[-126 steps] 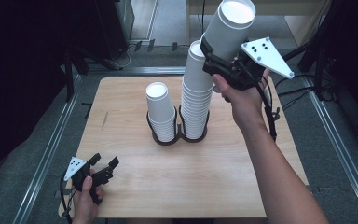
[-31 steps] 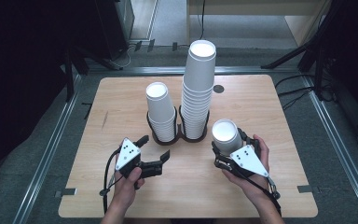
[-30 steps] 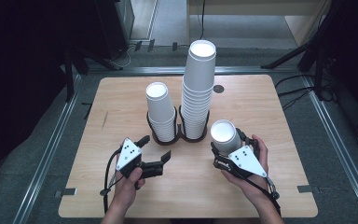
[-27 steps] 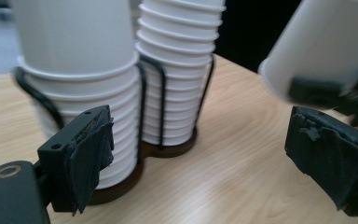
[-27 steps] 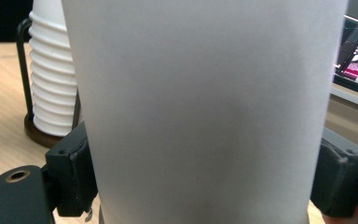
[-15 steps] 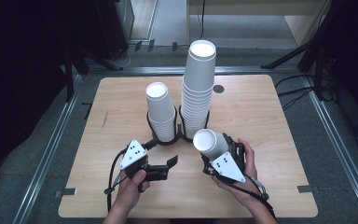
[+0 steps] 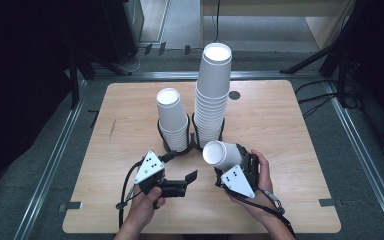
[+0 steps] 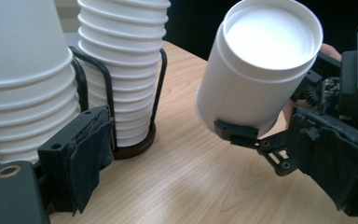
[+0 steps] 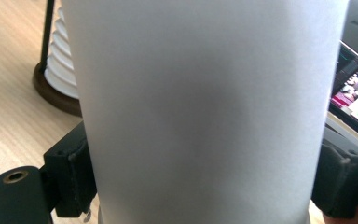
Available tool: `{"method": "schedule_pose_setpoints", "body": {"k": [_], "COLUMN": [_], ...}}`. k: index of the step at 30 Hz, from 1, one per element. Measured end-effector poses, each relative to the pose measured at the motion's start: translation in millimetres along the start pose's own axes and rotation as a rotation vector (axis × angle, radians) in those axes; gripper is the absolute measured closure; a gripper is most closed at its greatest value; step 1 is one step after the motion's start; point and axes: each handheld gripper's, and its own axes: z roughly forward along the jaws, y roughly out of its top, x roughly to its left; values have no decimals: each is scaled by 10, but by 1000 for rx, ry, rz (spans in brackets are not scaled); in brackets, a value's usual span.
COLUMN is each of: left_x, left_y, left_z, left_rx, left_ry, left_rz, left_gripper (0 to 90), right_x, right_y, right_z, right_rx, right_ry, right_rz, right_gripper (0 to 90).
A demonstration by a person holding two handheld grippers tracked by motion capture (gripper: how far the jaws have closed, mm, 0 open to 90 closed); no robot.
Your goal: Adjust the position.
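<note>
A wooden bench (image 7: pixel 280 125) seen from above. At its middle, a black wire cup holder (image 7: pixel 192 145) carries two stacks of white paper cups: a short stack (image 7: pixel 172 120) on the left and a tall stack (image 7: pixel 212 95) on the right. Near the front edge, the right claw (image 7: pixel 230 162) pinches a single white paper cup (image 7: pixel 222 155) by its sides, tilted so its open mouth faces up and left, just in front of the tall stack. The left claw (image 7: pixel 180 172), spread wide and holding nothing, points toward that cup from just beside it.
</note>
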Motion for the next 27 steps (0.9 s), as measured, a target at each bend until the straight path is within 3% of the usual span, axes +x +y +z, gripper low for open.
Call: {"method": "schedule_pose_setpoints", "body": {"k": [12,21,24,27], "left_x": [-148,-191,-198,-217], "left_y": [12,12,12,18], "left_z": [61,79,80,83], "left_rx": [31,41,42,45], "left_ry": [-39,-57,-58,-60], "left_rz": [48,56,59,67], "left_gripper": [79,79,79,80], "right_x": [99,178,207,233], "right_y": [34,38,49,56], "right_z": [-17,-28,-32,-41], "right_rx": [-37,-72,-84,-94], "right_ry": [11,24,30,29], "right_rz": [-98,-233,-249,-295], "right_gripper": [134,135,135,136]}}
